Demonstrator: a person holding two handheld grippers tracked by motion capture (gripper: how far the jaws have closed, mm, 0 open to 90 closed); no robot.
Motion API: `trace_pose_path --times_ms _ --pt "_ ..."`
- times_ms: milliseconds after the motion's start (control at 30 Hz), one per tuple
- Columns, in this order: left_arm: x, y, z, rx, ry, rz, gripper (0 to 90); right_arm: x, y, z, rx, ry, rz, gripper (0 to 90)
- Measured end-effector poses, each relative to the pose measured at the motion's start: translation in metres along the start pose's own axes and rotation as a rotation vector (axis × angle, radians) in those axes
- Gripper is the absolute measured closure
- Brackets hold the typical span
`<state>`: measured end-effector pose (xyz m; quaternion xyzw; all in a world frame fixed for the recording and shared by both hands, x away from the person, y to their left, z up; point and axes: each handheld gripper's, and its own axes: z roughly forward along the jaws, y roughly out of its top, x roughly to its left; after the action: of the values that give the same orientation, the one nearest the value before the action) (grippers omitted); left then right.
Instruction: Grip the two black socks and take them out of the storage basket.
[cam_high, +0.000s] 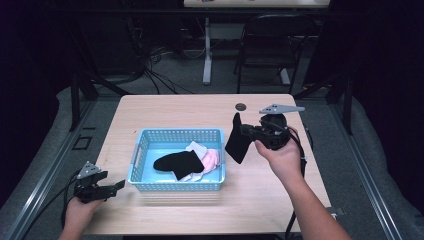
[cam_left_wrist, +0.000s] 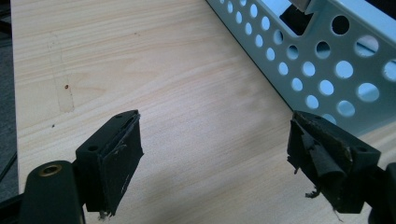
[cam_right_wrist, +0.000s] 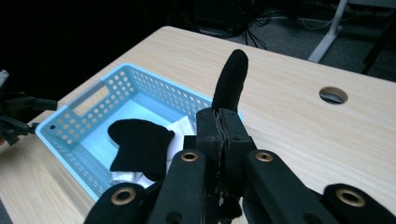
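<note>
The right gripper (cam_high: 239, 131), right of centre in the high view, has its jaws clamped tight on a black sock (cam_high: 236, 142) that hangs above the table (cam_high: 165, 107), just off the right wall of the blue basket (cam_high: 145, 145). Inside the basket lie another black sock (cam_high: 178, 162), a white one (cam_high: 196, 148) and a pink one (cam_high: 211, 159). At lower left, the left gripper (cam_high: 119, 185) rests near the basket's corner, jaws wide apart and empty.

bare tabletop (cam_high: 175, 107) all round blue basket (cam_high: 178, 186), basket walls block level approach, socks (cam_high: 187, 162) fill its right half
</note>
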<state>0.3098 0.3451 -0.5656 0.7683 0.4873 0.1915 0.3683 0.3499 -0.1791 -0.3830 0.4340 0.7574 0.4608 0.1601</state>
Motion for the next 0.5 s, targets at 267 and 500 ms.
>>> trace_pose_path --times_ms 267,500 --pt "0.000 0.000 0.000 0.001 0.001 -0.001 17.9 -0.009 -0.025 0.013 0.024 -0.012 0.042 88.2" --pt "0.000 0.000 0.000 0.001 0.000 0.000 17.9 -0.017 -0.044 0.025 0.050 -0.045 0.063 88.2"
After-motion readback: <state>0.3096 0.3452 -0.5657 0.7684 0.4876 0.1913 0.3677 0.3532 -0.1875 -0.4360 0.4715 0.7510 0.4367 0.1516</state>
